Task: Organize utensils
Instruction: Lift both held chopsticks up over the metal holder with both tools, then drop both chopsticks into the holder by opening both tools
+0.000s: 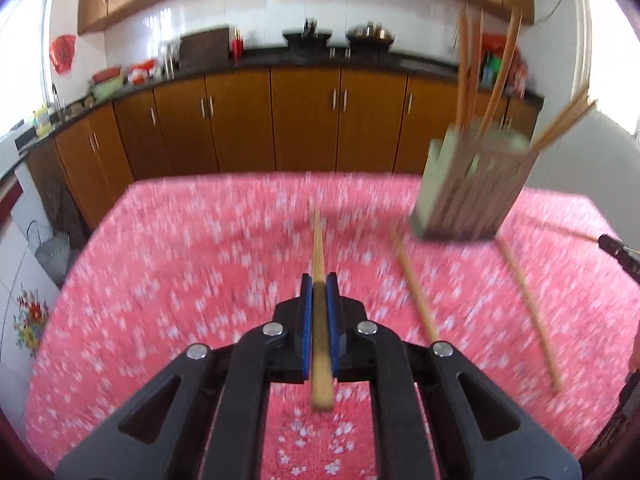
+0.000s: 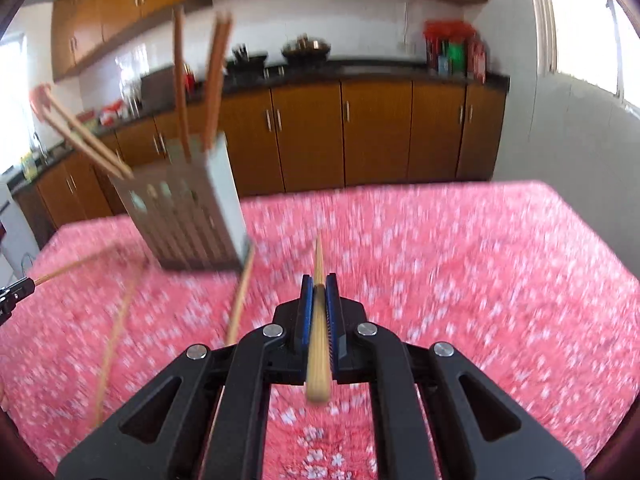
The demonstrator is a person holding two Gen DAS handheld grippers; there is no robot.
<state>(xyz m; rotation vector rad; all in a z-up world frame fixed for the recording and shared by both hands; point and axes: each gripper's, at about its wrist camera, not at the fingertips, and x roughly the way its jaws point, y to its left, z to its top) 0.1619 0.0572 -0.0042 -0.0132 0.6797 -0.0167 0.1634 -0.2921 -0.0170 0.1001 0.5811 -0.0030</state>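
My left gripper is shut on a wooden chopstick that points forward above the pink tablecloth. My right gripper is shut on another wooden chopstick, also above the cloth. A slotted grey utensil holder with several chopsticks standing in it sits at the far right in the left wrist view and at the left in the right wrist view. Two loose chopsticks lie on the cloth in front of the holder. The right gripper's tip shows at the left view's right edge.
The table carries a pink flowered cloth, with its far edge facing wooden kitchen cabinets. Loose chopsticks also show in the right wrist view. Both views are motion-blurred.
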